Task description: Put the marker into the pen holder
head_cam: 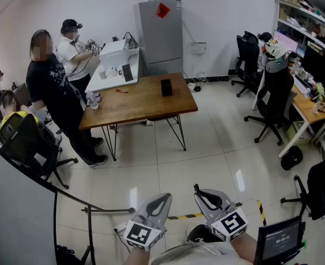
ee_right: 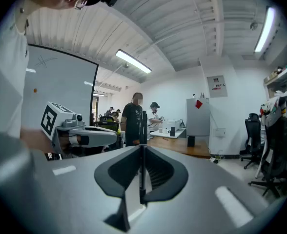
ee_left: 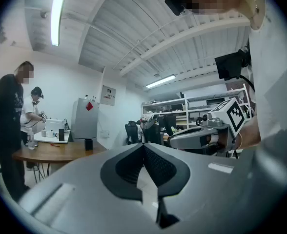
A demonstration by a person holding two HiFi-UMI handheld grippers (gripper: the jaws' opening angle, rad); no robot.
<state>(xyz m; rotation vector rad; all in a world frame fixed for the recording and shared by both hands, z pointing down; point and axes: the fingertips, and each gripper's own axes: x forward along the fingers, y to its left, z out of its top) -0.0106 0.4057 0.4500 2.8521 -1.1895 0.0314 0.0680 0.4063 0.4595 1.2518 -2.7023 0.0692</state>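
The wooden table carries a black pen holder and a small red item.

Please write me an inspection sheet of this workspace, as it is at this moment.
Surface: wooden table, well ahead of both grippers.
Job's things: black pen holder upright on the table; marker upright in the right gripper.
Clutter: small red item, bottles at the table's left end.
Grippers: left gripper shut, empty; right gripper shut on the marker.
Cables: loose cables on the floor by the far wall.
Surroundings: people, office chairs.
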